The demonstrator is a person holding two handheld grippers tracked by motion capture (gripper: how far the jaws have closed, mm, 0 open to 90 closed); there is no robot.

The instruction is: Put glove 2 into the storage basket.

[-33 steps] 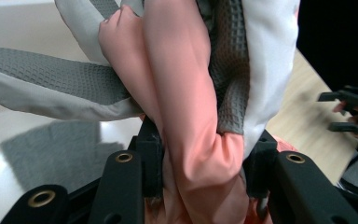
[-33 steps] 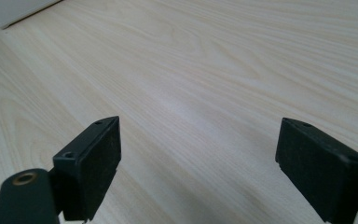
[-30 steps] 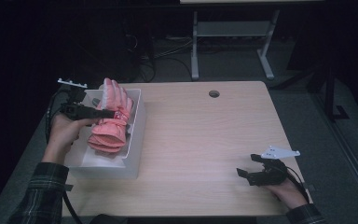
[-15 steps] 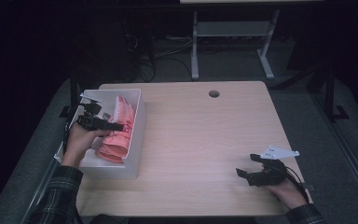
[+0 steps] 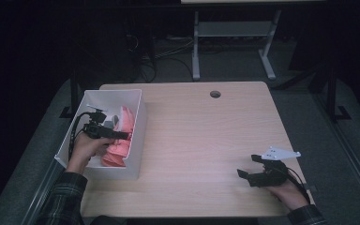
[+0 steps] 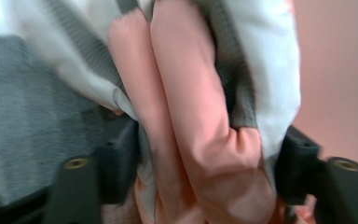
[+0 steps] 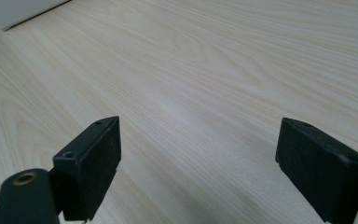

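Since a second earlier, the white bin [image 5: 136,140] had slid toward the tabletop's [image 5: 206,140] left edge, overhanging it, and the pink-and-white garment [image 5: 119,140] had sunk lower inside. That wooden tabletop carried the bin at its left side. Inside the bin lay the garment, its folds [image 6: 191,130] pinched between the left claw's [image 5: 122,135] jaws. Well apart from the bin, near the tabletop's front right corner, the right claw [image 5: 244,174] rested with jaws spread wide over bare wood.
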